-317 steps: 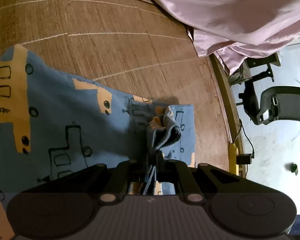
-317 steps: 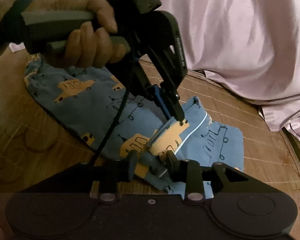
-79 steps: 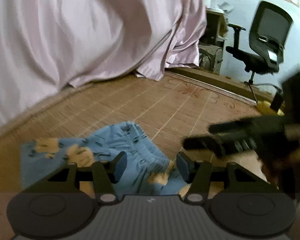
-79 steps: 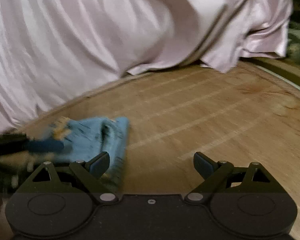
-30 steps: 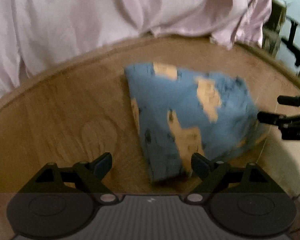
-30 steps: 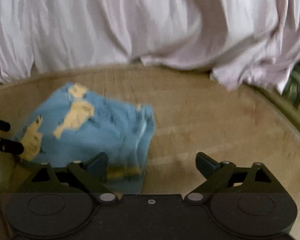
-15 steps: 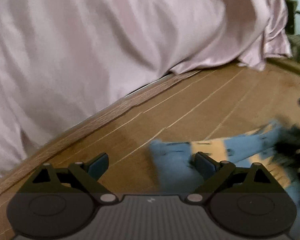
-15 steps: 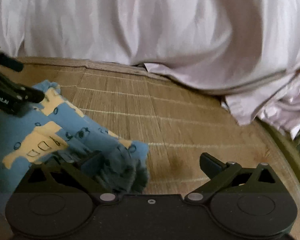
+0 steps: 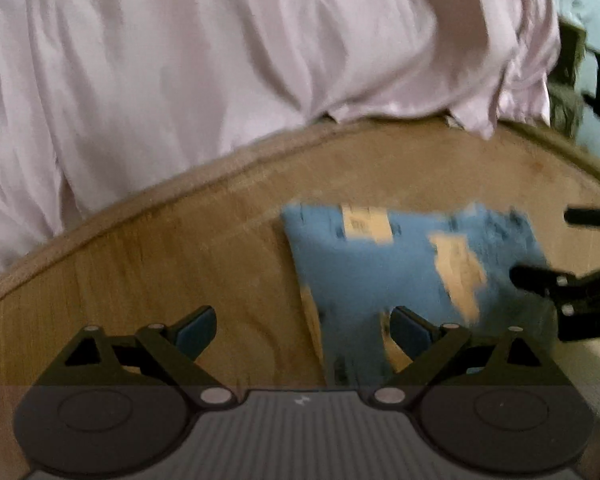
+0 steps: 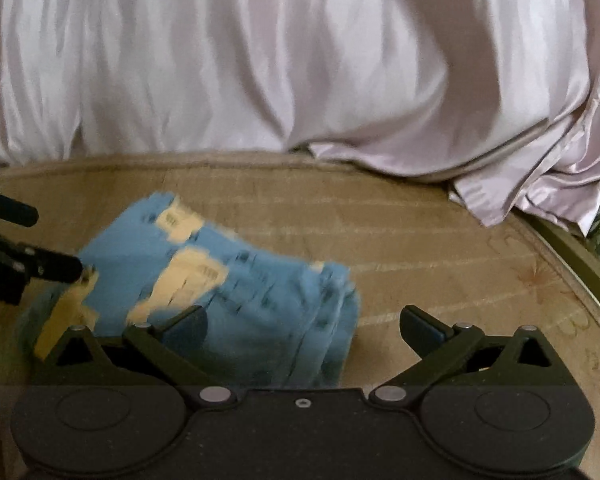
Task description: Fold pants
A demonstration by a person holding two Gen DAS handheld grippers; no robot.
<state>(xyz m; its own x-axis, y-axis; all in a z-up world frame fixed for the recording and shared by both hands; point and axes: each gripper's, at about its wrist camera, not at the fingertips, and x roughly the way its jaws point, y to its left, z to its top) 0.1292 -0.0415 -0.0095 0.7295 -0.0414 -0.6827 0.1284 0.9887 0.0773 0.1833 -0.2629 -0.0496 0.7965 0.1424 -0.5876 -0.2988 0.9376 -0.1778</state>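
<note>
Both wrist views look low across the pants (image 9: 384,264) toward the sheet (image 10: 300,60)

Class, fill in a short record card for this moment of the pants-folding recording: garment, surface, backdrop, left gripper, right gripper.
garment: blue pants with yellow print, lying in a compact folded bundle
surface: woven mat, pants resting on it
backdrop: pale pink sheet draped behind the mat
left gripper: open, holding nothing, pants just ahead of it
right gripper: open, holding nothing, pants just ahead on its left
image quality: motion-blurred, print details unclear
</note>
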